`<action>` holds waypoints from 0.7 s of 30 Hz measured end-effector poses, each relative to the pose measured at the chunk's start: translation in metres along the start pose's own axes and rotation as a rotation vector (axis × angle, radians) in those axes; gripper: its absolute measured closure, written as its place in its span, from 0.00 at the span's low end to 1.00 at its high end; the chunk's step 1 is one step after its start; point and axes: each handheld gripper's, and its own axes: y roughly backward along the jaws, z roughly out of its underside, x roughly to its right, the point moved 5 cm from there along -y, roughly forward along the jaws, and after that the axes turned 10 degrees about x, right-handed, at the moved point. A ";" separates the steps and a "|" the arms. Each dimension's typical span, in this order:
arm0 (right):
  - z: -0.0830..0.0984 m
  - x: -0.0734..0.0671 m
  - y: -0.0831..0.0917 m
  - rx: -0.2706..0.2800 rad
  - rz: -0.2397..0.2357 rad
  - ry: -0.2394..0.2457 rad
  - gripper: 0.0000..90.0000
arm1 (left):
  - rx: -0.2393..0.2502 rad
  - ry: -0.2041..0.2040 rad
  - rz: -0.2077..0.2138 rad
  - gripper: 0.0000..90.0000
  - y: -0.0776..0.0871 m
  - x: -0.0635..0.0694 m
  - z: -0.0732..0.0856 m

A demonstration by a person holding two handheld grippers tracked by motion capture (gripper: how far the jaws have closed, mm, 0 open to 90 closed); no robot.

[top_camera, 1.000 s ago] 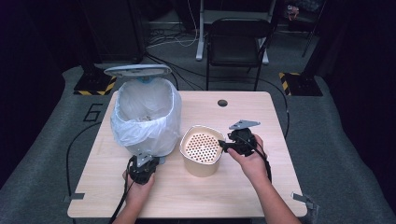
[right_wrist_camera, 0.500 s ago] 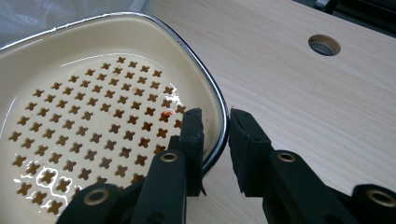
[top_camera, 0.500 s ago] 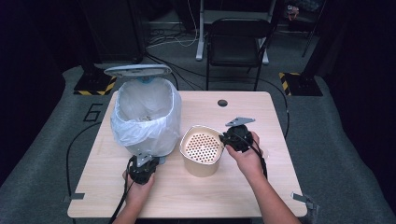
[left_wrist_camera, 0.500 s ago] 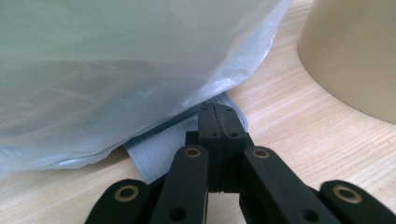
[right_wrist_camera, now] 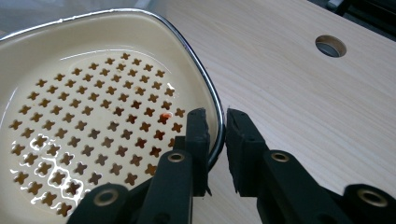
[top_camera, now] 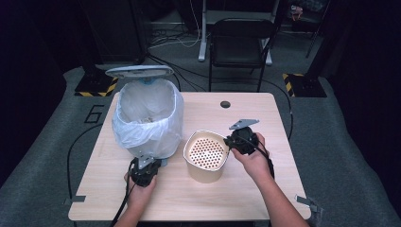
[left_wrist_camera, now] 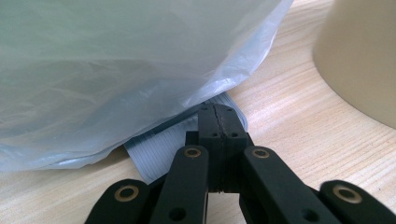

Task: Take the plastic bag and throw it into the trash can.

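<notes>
- Sitting on a light wooden table (top_camera: 246,198), a small bin (top_camera: 147,124) lined with a pale plastic bag (left_wrist_camera: 116,60) stands at the left, its round lid (top_camera: 139,71) raised behind it at the far side; a cream container (top_camera: 206,157) with a perforated insert (right_wrist_camera: 93,126) stands just right of the bin, near the table's middle.
- The left gripper (top_camera: 144,168) lies low at the near foot of the bin; in the left gripper view its jaws are pressed together, tips at a ribbed grey piece (left_wrist_camera: 163,144) that pokes out from under the bag; whether they pinch that piece I cannot tell.
- The right gripper (right_wrist_camera: 215,135) is at the container's right rim (right_wrist_camera: 205,93); one jaw sits inside the rim, the other outside, straddling it, with a slim gap showing, so the grasp looks light rather than clenched.
- A round hole (top_camera: 225,104) marks the table's far side; a dark chair (top_camera: 239,45) stands on the floor beyond.
</notes>
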 end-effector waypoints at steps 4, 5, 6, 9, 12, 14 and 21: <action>0.002 -0.001 0.012 0.005 -0.013 0.027 0.95 | 0.001 0.002 0.000 1.00 0.000 0.000 0.000; 0.002 -0.001 0.015 0.013 -0.025 0.052 0.95 | 0.000 0.001 0.000 1.00 0.000 0.000 0.000; 0.003 -0.002 0.017 -0.001 -0.021 0.047 0.96 | 0.000 -0.001 -0.001 1.00 0.000 0.000 0.000; 0.004 -0.003 0.020 0.002 -0.048 0.035 0.86 | -0.007 -0.001 0.005 1.00 0.000 0.000 0.000; 0.005 -0.002 0.016 0.002 -0.020 0.042 0.81 | 0.000 0.000 0.000 1.00 0.000 0.000 0.000; 0.005 -0.001 0.011 0.010 0.005 0.026 0.75 | 0.001 0.000 0.000 1.00 0.000 0.000 0.000; 0.009 -0.001 -0.003 -0.023 -0.042 0.013 0.86 | 0.007 0.008 0.002 1.00 -0.001 0.000 0.000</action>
